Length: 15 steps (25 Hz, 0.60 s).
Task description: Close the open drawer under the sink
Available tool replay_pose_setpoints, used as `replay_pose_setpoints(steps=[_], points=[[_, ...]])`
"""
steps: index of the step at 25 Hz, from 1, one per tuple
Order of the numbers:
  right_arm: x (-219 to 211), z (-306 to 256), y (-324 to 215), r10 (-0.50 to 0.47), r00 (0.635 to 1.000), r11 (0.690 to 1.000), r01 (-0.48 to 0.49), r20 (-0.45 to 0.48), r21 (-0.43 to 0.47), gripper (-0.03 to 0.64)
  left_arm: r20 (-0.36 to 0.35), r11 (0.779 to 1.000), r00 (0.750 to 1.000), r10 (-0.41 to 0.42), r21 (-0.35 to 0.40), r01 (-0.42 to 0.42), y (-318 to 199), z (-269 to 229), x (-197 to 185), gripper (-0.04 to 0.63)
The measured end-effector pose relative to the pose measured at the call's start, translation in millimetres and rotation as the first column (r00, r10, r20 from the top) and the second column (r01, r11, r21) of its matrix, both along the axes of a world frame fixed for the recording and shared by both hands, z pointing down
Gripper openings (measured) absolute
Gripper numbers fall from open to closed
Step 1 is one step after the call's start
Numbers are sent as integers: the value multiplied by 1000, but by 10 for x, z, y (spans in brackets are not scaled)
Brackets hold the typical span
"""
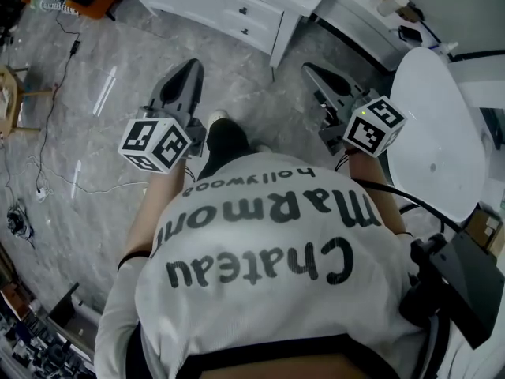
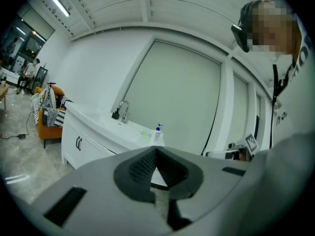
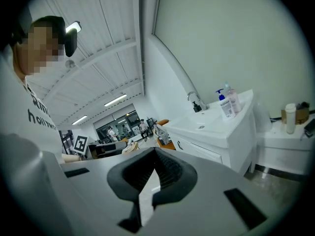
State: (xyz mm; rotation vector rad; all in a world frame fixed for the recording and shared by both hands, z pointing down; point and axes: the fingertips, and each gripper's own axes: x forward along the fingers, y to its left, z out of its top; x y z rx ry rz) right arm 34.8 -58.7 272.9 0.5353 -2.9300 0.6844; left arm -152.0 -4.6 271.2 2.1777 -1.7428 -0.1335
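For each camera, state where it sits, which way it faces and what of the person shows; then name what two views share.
Head view: on the head, facing steeply down; shows shirt, left gripper, right gripper, floor.
Left gripper view: on the left gripper, looking along its shut jaws at the sink cabinet; shirt at right.
Right gripper view: on the right gripper, along shut jaws at that cabinet; shirt at left.
Shared: both gripper views show the tap and pump bottle.
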Motion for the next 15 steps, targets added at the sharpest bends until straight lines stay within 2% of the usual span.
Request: replay_pose_setpoints(steps=[15], points=[[99,-4,181,-14,1000,1000,14,-1,7,12,-2,1000,1000,-17,22,18,189,-74,81,9]])
